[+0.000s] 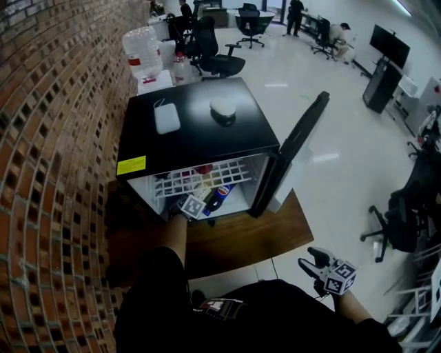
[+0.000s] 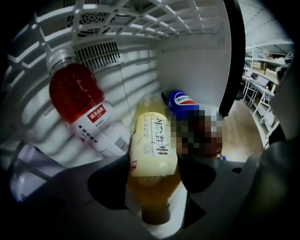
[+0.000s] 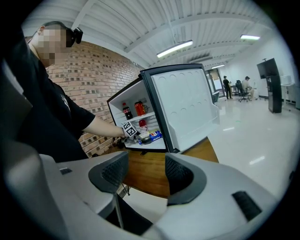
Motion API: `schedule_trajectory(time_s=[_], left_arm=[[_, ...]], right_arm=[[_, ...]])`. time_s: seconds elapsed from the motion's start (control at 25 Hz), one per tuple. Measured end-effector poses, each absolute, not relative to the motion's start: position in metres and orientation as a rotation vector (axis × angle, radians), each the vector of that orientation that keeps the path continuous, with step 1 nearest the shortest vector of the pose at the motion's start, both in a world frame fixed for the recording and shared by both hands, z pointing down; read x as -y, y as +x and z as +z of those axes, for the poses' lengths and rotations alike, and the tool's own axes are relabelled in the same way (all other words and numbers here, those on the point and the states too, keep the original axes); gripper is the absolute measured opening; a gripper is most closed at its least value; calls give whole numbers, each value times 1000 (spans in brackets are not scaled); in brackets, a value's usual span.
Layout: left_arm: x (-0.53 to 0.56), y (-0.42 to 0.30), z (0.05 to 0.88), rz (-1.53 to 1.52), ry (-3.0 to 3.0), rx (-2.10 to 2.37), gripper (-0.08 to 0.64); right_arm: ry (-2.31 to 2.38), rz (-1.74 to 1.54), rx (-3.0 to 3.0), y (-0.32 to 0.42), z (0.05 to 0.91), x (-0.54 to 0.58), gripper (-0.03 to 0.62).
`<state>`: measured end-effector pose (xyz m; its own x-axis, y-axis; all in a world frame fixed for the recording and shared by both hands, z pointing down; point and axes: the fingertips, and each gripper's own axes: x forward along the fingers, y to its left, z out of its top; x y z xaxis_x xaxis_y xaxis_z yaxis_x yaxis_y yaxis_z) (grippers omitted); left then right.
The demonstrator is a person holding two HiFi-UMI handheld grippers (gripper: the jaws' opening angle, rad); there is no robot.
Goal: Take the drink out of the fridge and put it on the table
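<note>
A brick wall (image 1: 41, 138) runs down the left edge of the head view; just beside it stands the small black-topped fridge (image 1: 200, 134), with a flat white object (image 1: 167, 117) and a round pale one (image 1: 222, 109) lying apart on its top; a large water jug (image 1: 141, 52) stands beyond it. The person's left arm reaches into the lower compartment under the white wire shelf (image 2: 140, 14), and the left gripper (image 2: 153, 174) points steeply down at the bottles lying there. On the left a red drink bottle (image 2: 79, 101) lies tilted, cap toward the back wall; next to it, touching its label, lies the yellow drink bottle (image 2: 152, 140), cap toward the camera, its lower body and neck between the two jaws; the jaws stand wide apart, the pads close along the bottle's sides but not visibly pressing on it; it rests on the fridge floor. To its right lies a blue-labelled cola bottle (image 2: 183, 101), partly blurred. Further right the fridge door (image 1: 293, 148) stands swung open; the wooden table (image 1: 241, 238) extends under and in front of the fridge. At the lower right the right gripper (image 3: 145, 173) hangs well apart from the fridge, aimed toward it, jaws wide apart with nothing between them.
</note>
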<state>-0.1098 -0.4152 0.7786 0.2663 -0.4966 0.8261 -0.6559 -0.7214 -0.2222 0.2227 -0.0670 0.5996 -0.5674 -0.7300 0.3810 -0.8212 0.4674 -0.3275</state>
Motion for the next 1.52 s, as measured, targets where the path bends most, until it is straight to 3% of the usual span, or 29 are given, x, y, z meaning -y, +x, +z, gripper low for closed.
schedule_trajectory(time_s=[0.68, 1.0, 1.52], left_arm=[[377, -125, 760, 1599, 2390, 964, 302], [344, -145, 728, 1896, 2322, 973, 301], [254, -185, 687, 2347, 2125, 598, 298]], right_arm=[[1240, 717, 2611, 187, 602, 86, 270], [1144, 741, 2703, 163, 608, 98, 270], [976, 777, 2849, 125, 611, 106, 270]])
